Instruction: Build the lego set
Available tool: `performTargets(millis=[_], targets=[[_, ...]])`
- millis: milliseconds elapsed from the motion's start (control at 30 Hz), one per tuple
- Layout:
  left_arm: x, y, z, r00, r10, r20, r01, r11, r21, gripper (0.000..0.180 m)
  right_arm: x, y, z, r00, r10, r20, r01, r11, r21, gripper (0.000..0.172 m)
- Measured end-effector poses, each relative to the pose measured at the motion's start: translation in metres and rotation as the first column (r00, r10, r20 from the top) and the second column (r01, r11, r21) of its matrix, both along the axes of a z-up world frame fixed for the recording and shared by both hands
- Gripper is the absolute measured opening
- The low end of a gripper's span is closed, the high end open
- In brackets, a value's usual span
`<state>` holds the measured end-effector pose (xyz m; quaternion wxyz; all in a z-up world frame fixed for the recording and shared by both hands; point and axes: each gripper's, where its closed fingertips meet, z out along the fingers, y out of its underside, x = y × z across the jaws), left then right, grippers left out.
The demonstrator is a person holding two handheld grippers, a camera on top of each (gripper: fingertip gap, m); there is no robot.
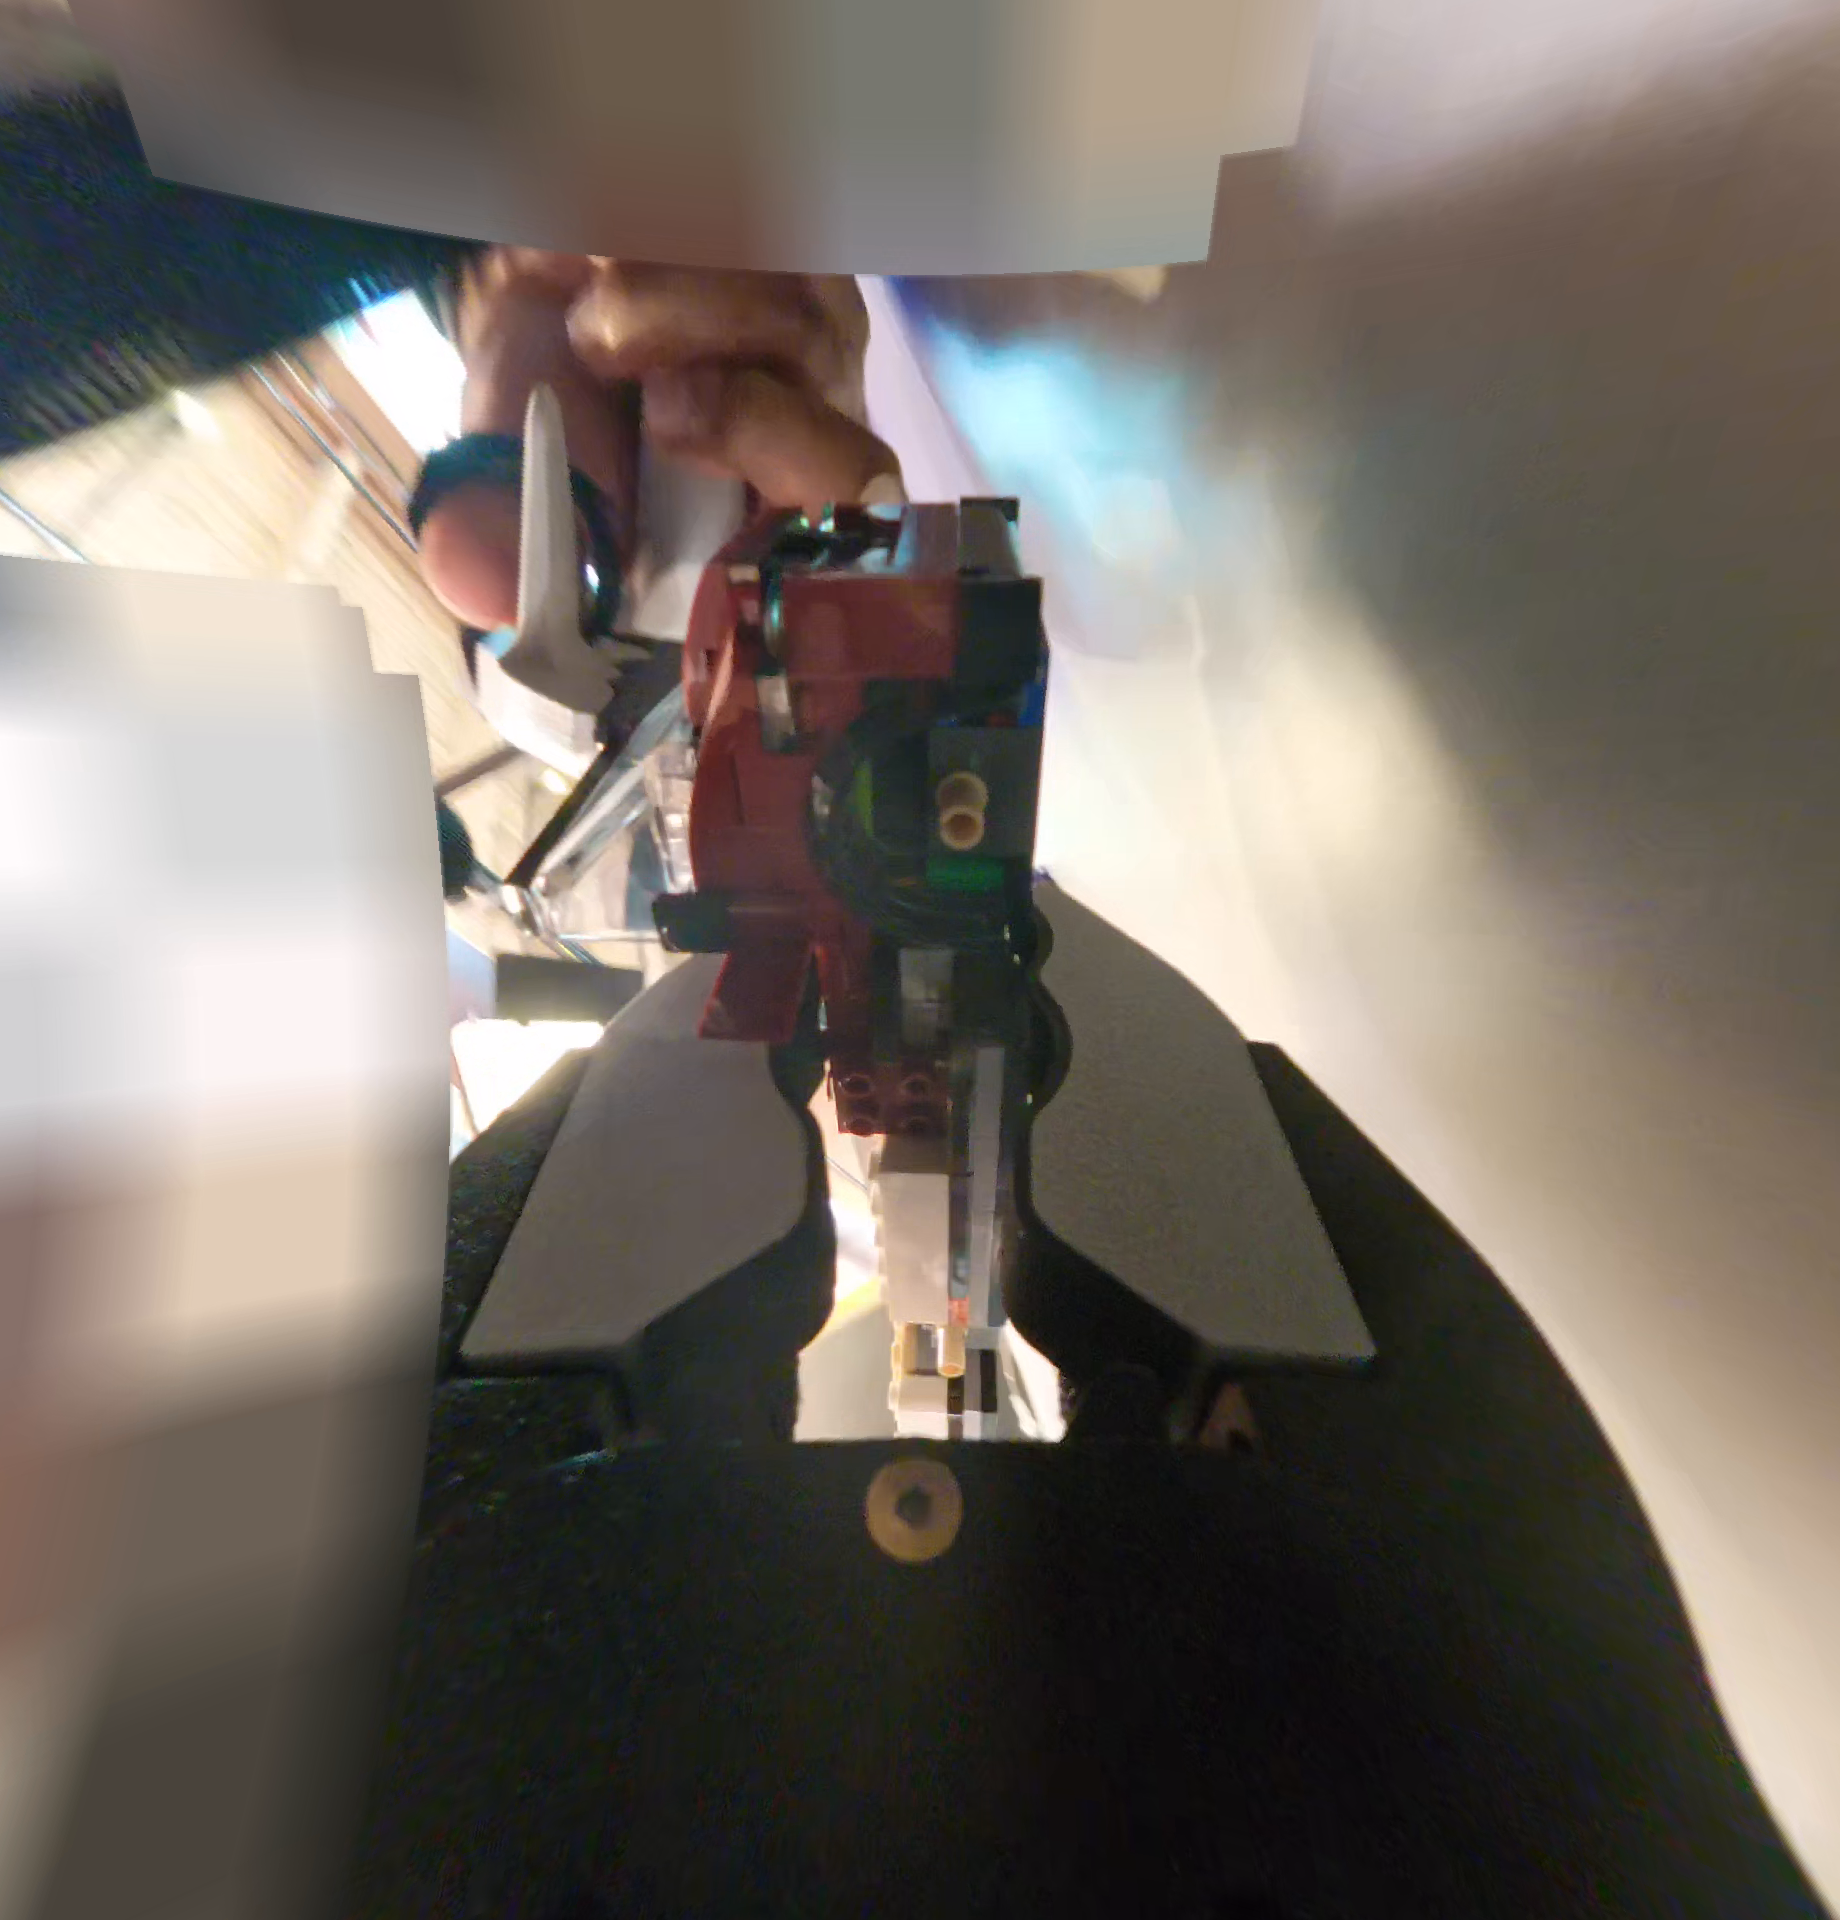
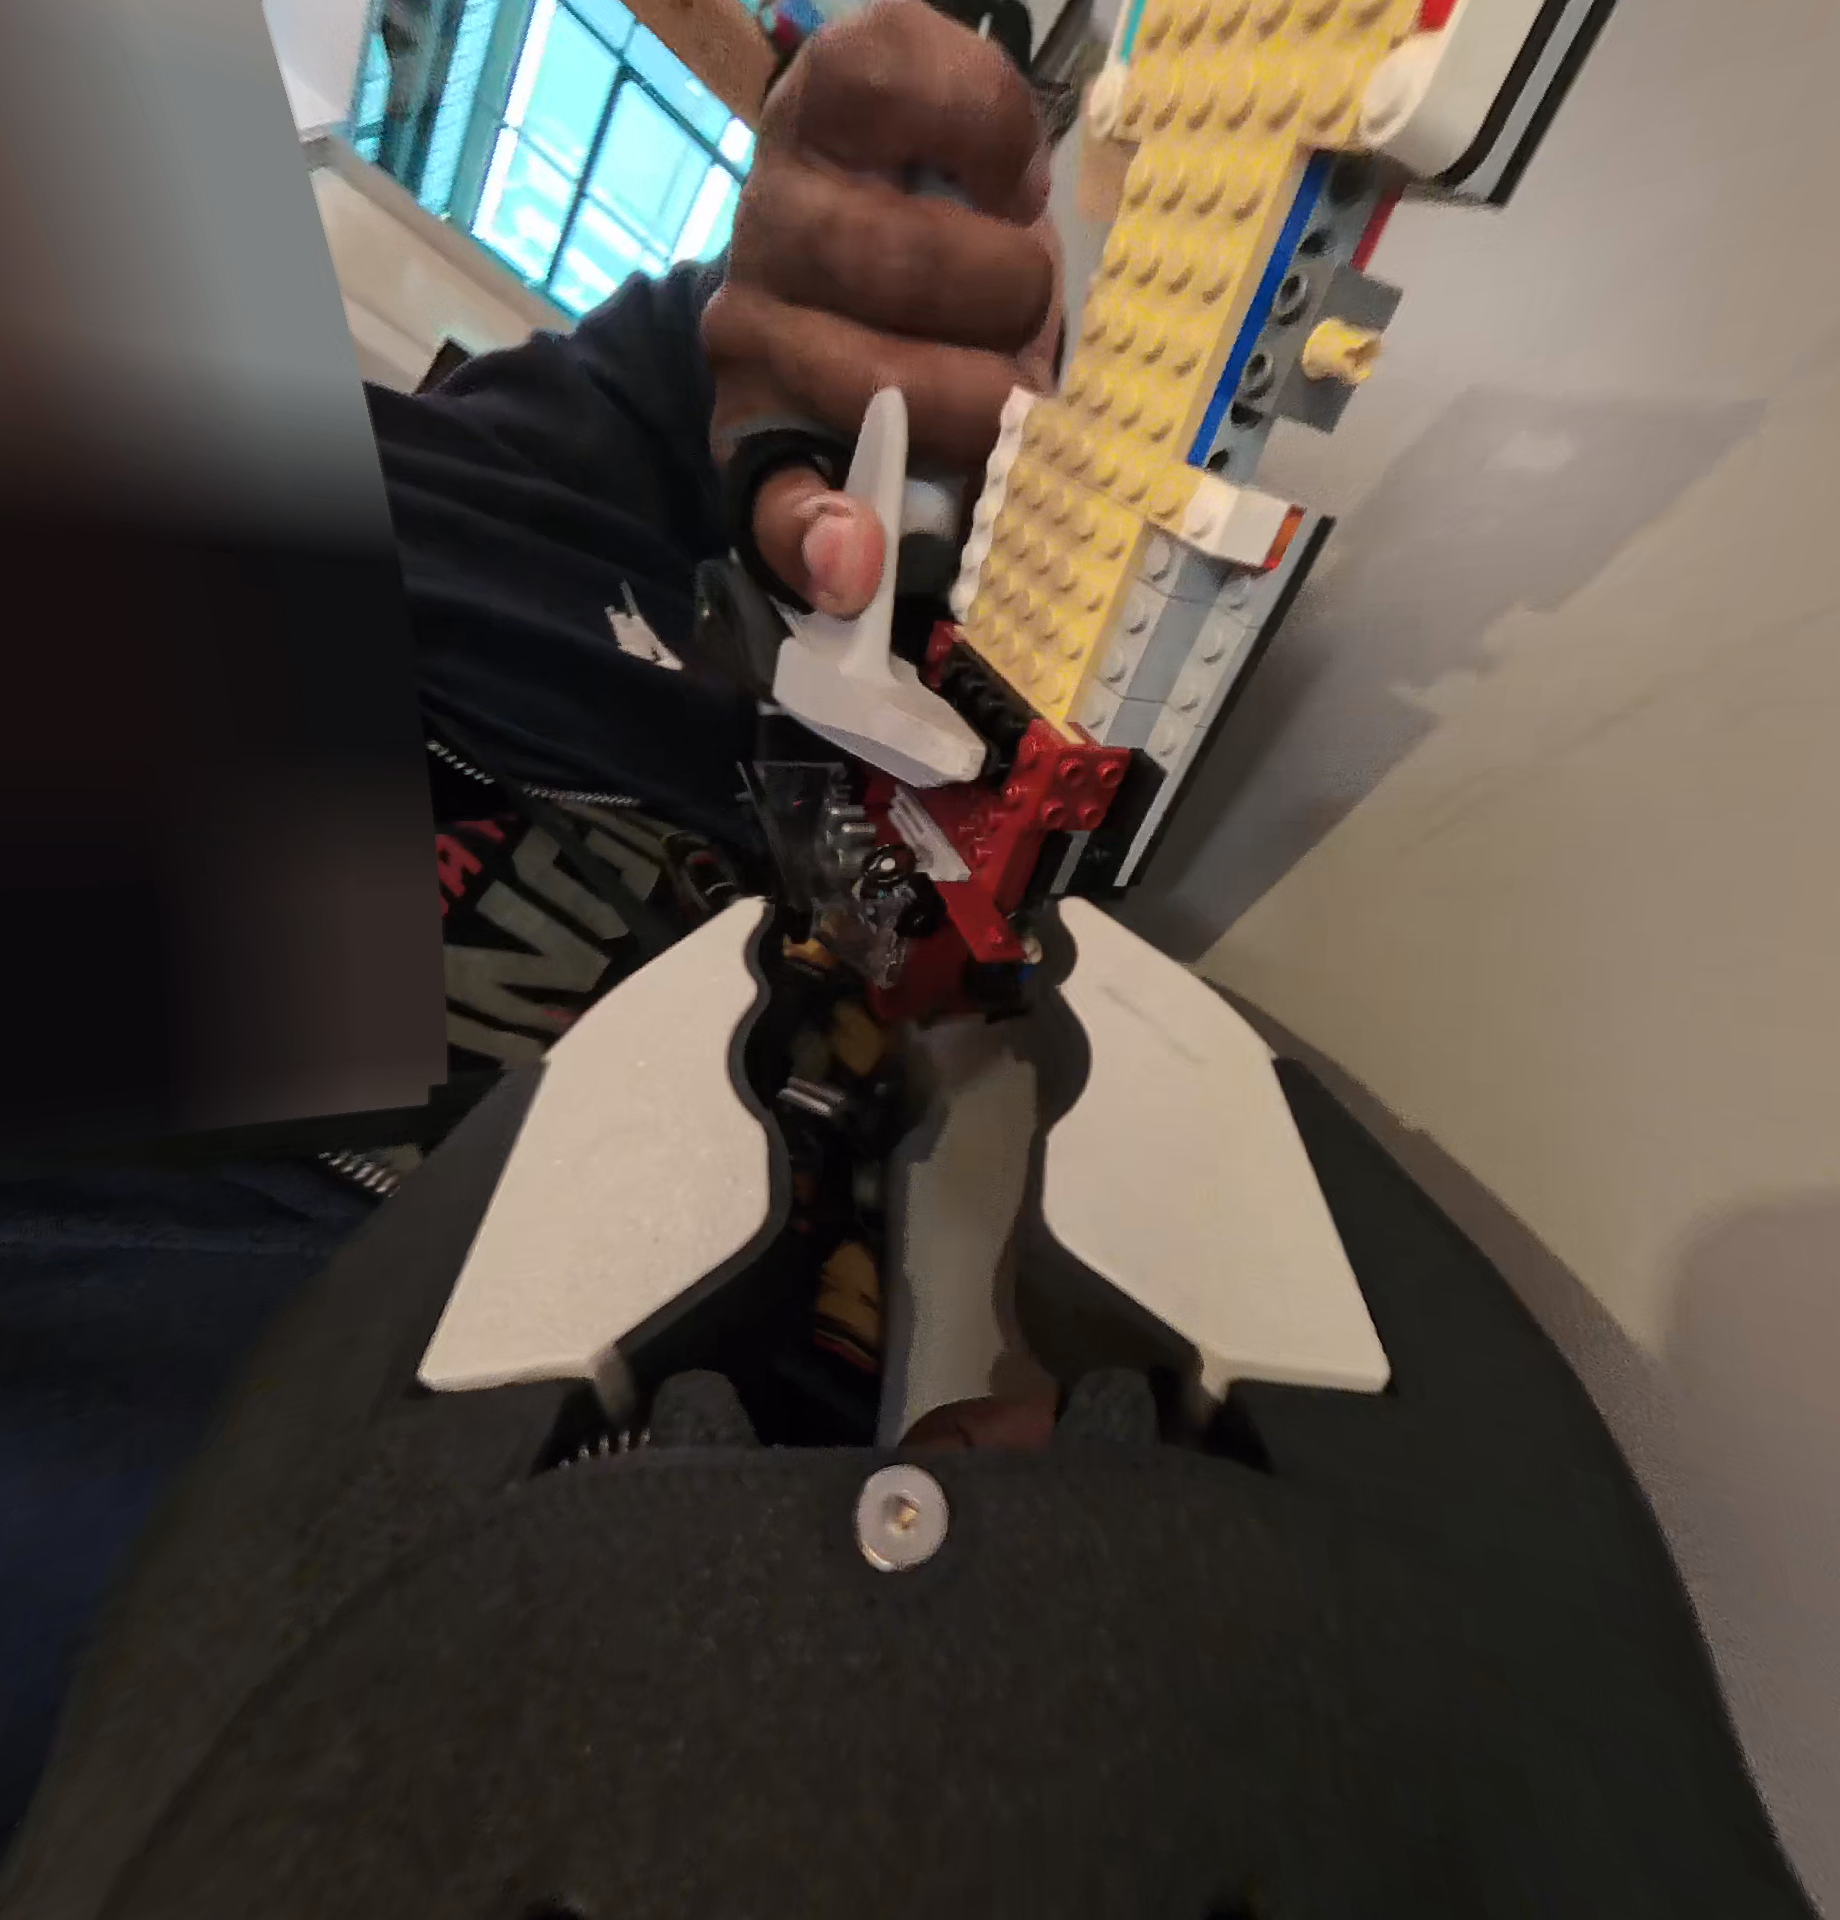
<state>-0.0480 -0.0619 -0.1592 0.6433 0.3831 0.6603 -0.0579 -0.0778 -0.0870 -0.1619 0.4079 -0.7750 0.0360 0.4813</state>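
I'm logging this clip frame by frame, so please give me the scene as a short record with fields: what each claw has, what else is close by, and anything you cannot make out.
left claw: closed on a toy-brick model, dark red, black and grey
right claw: fingertips on either side of the red end of the same model; contact unclear
model, far end: long yellow studded plate with grey and blue bricks
hand: grips the other claw's handle
background: window, pale wall
unclear: whether the right claw's pads press on the model
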Motion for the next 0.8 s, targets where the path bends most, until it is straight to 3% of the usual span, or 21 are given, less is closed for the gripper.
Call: performTargets(millis=[133, 233, 333, 433, 567, 800], targets=[[0.011, 0.015, -0.012, 0.991, 0.109, -0.083, -0.111, 0.994, -0.021, 0.033, 0.025, 0.005, -0.007, 0.965, -0.108, 0.240, 0.095, 0.993, 0.064, 0.057], [0.021, 0.030, -0.025, 0.965, 0.217, -0.149, -0.222, 0.975, -0.021, 0.034, 0.038, 0.005, -0.011, 0.866, -0.169, 0.471, 0.108, 0.982, 0.155, 0.063], [0.031, 0.045, -0.036, 0.912, 0.344, -0.222, -0.355, 0.935, -0.015, 0.034, 0.043, 0.008, -0.010, 0.704, -0.229, 0.672, 0.067, 0.964, 0.258, 0.066], [0.038, 0.055, -0.042, 0.849, 0.443, -0.288, -0.470, 0.882, -0.031, 0.034, 0.047, 0.015, -0.010, 0.469, -0.287, 0.835, -0.009, 0.944, 0.330, 0.070], [0.041, 0.058, -0.045, 0.778, 0.512, -0.365, -0.576, 0.813, -0.086, 0.034, 0.048, 0.028, -0.002, 0.198, -0.379, 0.904, -0.105, 0.909, 0.404, 0.074], [0.040, 0.054, -0.051, 0.703, 0.550, -0.450, -0.652, 0.751, -0.101, 0.035, 0.040, 0.042, -0.005, -0.046, -0.401, 0.915, -0.249, 0.892, 0.378, 0.077]])
